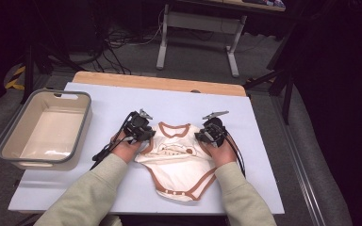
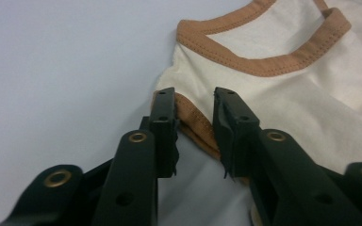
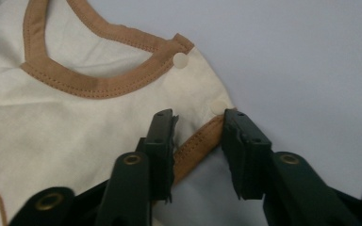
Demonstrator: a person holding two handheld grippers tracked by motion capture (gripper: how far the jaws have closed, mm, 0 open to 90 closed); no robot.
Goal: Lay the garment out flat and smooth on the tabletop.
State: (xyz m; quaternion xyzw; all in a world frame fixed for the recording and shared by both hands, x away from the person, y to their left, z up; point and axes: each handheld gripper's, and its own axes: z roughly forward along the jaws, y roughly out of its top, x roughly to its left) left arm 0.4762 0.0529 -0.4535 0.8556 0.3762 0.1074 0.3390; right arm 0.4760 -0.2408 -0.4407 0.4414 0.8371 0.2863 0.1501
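Note:
A cream baby bodysuit [image 1: 179,157] with brown trim lies flat on the white table top [image 1: 118,99], neck away from the person. My left gripper [image 1: 150,135] is at its left sleeve opening. In the left gripper view the jaws [image 2: 194,99] stand apart with the brown sleeve hem [image 2: 193,120] in the gap, pads not pressing on it. My right gripper [image 1: 201,136] is at the right sleeve. There the jaws [image 3: 199,117] also stand apart around the brown hem [image 3: 195,146], next to two white snaps [image 3: 181,60].
A grey plastic bin [image 1: 9,139] stands at the left of the table, with nothing visible inside. A wooden strip [image 1: 160,82] runs along the far edge. The legs of another table [image 1: 233,52] stand on the floor beyond.

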